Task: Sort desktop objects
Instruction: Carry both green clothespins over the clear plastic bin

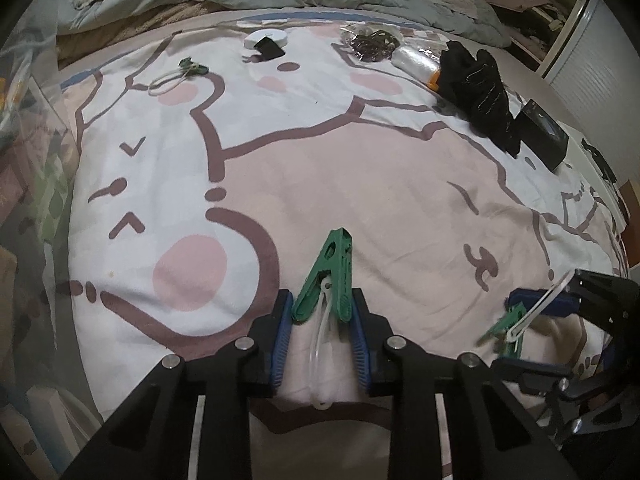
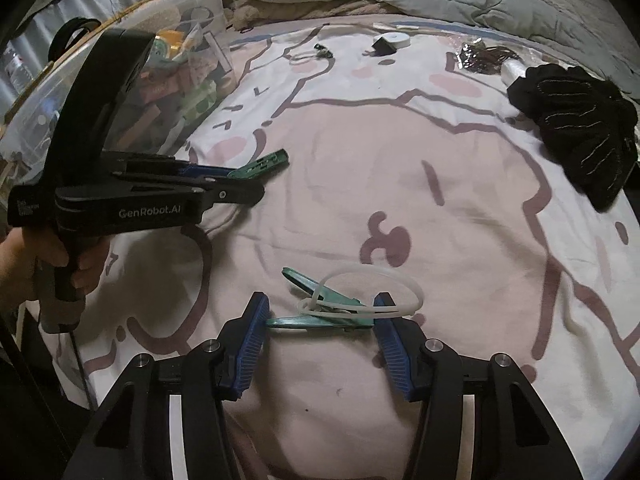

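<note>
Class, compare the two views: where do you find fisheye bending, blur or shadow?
Left wrist view: the sheet's edges bow into dark corners, and the second green clip at right is smeared. Right wrist view: same bending; the green clip looks sharp, the right gripper shadowing the sheet beneath.

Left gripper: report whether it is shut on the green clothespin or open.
Shut on it: the left gripper has both blue pads pressed against the handle ends of the green clothespin.

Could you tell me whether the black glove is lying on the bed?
Yes, the black glove lies flat on the pink-and-white bedsheet, near its right edge.
</note>
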Tool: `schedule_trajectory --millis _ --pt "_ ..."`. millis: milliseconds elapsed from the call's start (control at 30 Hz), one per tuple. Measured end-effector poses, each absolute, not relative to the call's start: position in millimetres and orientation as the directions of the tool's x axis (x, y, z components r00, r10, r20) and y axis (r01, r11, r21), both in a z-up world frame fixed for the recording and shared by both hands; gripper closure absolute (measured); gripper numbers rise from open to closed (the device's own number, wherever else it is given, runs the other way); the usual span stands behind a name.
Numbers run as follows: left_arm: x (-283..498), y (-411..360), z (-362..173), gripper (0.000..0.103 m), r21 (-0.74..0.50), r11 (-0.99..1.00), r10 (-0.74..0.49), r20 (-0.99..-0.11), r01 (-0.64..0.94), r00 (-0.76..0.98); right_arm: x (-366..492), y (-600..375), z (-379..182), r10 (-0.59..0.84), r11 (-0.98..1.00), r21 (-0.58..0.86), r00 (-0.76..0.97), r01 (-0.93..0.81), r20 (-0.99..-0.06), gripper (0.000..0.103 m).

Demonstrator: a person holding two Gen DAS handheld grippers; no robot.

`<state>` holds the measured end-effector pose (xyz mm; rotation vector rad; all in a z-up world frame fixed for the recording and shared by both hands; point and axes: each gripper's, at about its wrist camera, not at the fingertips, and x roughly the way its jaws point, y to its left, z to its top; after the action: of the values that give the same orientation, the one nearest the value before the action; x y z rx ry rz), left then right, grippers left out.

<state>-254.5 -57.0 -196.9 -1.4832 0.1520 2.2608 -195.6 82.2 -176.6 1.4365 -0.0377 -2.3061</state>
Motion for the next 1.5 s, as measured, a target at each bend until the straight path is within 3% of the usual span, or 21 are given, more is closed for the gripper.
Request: schedule_trajectory --millis 333,967,1500 --pt "-250 -43 -170 0.075 -0.147 -0.891 0.323 -0.871 -0.429 -0.371 -207 104 -155 -0.359 -0.923 0.244 -0.443 0.298 -0.821 0.048" --pt "-228 -45 -63 0.075 -0.121 -0.881 0.39 -0.733 -0.458 -0.557 -217 133 -71 -0.375 -0.925 0.236 -0.606 0.299 -0.702 0.048" --pt "-190 -109 40 0.075 -0.098 -0.941 0.32 -0.567 -0.324 -0.759 -222 91 24 -0.459 -0.872 0.147 -0.679 0.466 -0.573 0.048"
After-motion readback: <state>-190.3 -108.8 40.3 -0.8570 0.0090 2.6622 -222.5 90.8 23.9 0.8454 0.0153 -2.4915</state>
